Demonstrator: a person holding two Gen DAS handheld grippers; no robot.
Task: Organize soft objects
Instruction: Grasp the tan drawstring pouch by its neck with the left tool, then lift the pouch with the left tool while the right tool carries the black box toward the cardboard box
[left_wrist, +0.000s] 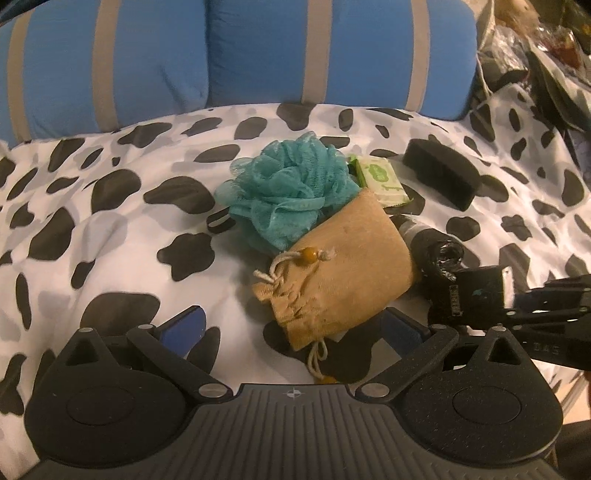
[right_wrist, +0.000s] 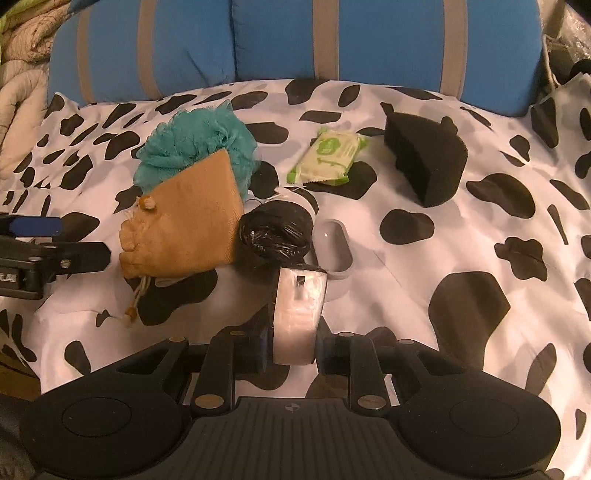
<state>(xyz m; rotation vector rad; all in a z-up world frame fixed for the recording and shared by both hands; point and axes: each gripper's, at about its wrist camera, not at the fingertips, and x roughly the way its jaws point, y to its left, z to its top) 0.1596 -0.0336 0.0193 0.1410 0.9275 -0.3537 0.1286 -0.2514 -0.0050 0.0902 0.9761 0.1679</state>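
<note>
Right gripper (right_wrist: 293, 354) clamped on the black plastic roll (right_wrist: 275, 232) at centre, apparently to lift it clear; left gripper (left_wrist: 291, 328) spread wide, poised around the burlap pouch (left_wrist: 340, 266) at nine o'clock of that roll, likely the next grab.

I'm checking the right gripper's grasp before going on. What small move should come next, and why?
Probably lift a little more and carry the roll clear. The right gripper is shut on the roll of black bags by its white-wrapped end, the black end close against the burlap drawstring pouch. The left gripper sits open at the pouch.
</note>
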